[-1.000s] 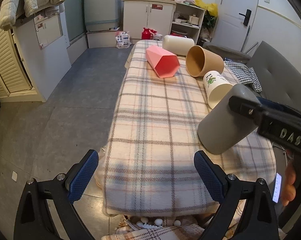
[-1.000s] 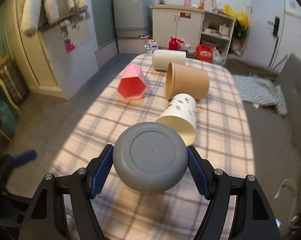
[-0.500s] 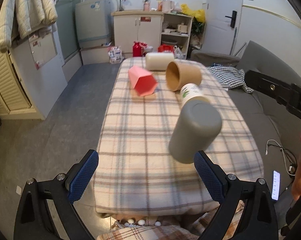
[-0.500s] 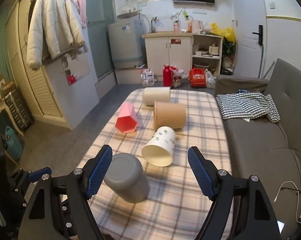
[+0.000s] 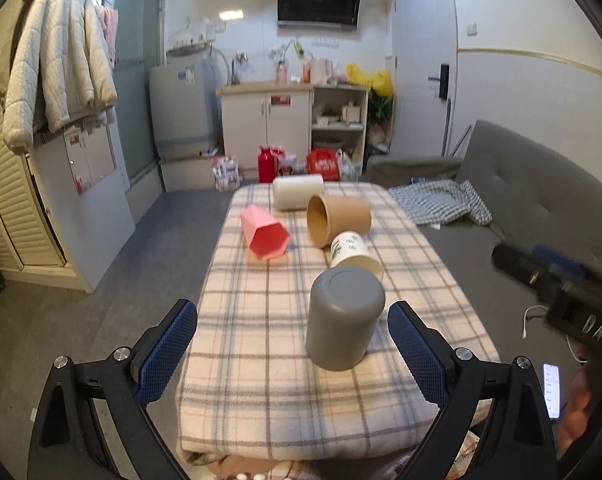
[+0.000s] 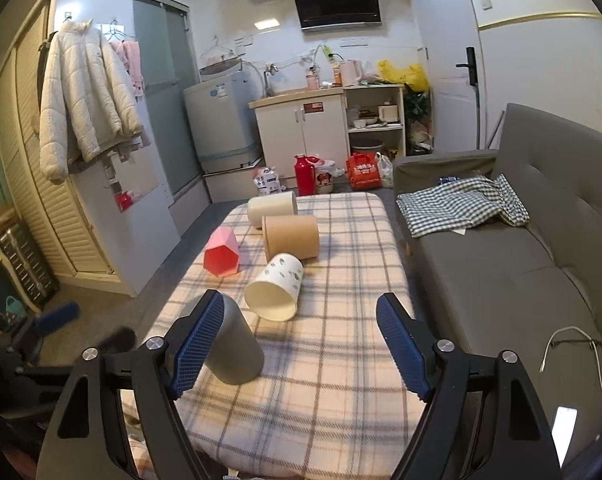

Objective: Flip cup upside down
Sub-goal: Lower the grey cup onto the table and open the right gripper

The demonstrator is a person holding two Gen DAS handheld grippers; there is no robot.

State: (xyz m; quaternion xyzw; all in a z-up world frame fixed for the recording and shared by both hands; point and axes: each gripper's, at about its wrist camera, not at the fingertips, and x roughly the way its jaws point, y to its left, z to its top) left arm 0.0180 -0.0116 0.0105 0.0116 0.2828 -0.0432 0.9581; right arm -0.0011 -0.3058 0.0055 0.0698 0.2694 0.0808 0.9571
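Now both tongs hang above the near end of the worktop, which is draped in a plaid cloth. The left tongs are spread wide and hold nothing, their blue pads flanking the near edge. The right tongs are likewise spread and empty, raised and pointing down the length of the worktop toward the kitchen cabinets; in the left view they show at the right edge, blurred, gripped by a hand.

The grey cup stands mouth down on the cloth with its closed base on top, just in front of the leaf-printed paper cup that lies on its side. Beyond lie the brown paper cup, the pink hexagonal cup and a cream cup.

A second ago the right tongs pinched the grey cup in the air; half a second ago it was free of them and tilted; now it sits upright and inverted, and the right tongs have drawn back and up.
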